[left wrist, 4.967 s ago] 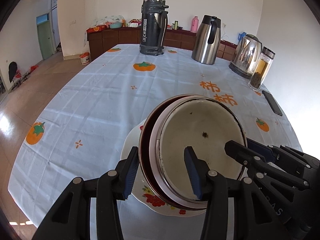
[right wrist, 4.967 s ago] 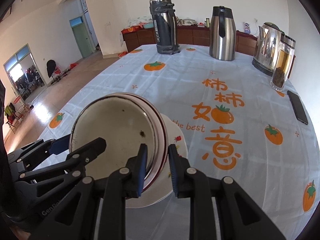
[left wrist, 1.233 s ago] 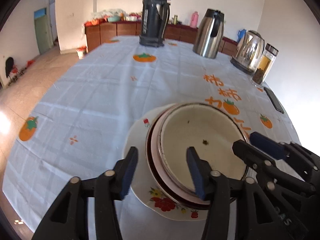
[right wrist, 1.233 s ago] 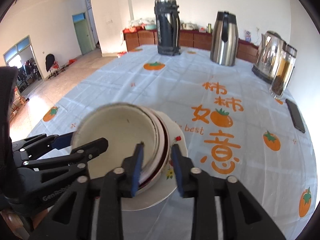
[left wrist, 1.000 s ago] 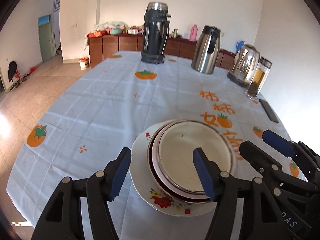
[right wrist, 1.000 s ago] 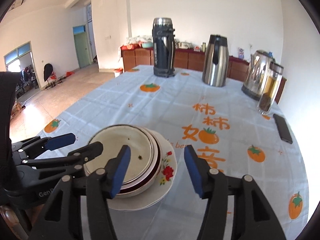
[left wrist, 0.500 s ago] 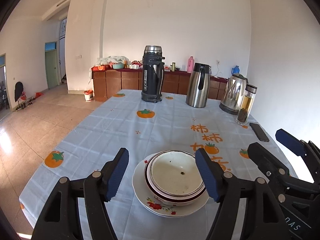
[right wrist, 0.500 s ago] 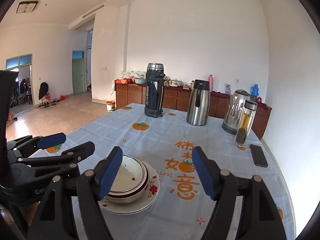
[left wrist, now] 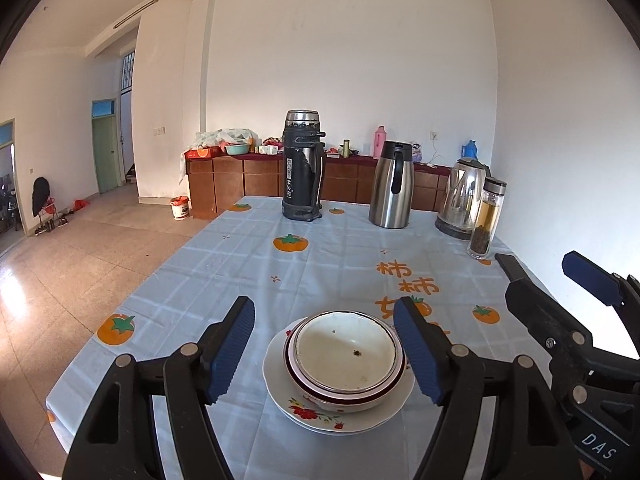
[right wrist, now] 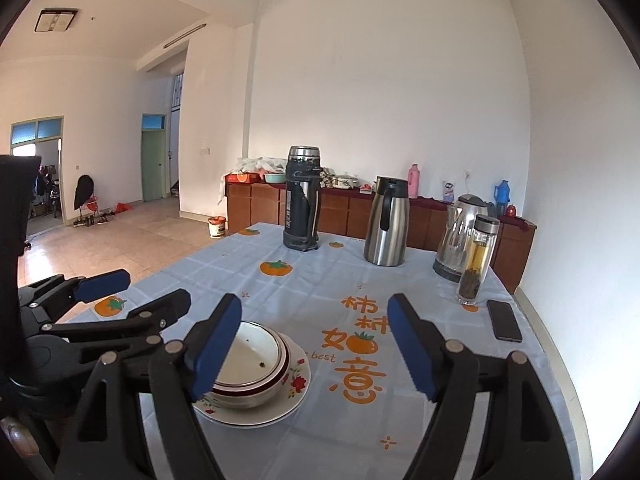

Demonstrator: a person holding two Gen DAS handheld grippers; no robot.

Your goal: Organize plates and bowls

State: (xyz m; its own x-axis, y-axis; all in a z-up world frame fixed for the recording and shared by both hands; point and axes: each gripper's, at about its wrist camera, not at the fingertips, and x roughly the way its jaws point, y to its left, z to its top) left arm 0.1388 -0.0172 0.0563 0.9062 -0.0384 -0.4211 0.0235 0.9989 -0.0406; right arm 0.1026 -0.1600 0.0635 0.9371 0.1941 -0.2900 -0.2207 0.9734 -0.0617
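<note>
A stack of nested bowls (left wrist: pixel 346 360), the top one cream inside and the outer one rimmed dark red, sits on a white floral plate (left wrist: pixel 320 416) on the light-blue tablecloth. The stack also shows in the right wrist view (right wrist: pixel 250 364) on the plate (right wrist: pixel 280 408). My left gripper (left wrist: pixel 326 350) is open and empty, held back above the stack. My right gripper (right wrist: pixel 314 350) is open and empty, raised to the right of the stack. Each gripper shows in the other's view: the right one (left wrist: pixel 552 280), the left one (right wrist: pixel 132 292).
At the table's far side stand a dark thermos (left wrist: pixel 302 166), a steel jug (left wrist: pixel 391 184), an electric kettle (left wrist: pixel 460 196) and a glass tea bottle (left wrist: pixel 486 220). A phone (right wrist: pixel 504 320) lies near the right edge. A wooden sideboard (left wrist: pixel 248 176) runs along the back wall.
Both grippers opened, let go of the bowl stack on the plate, and pulled back and up from it. The stack stays still.
</note>
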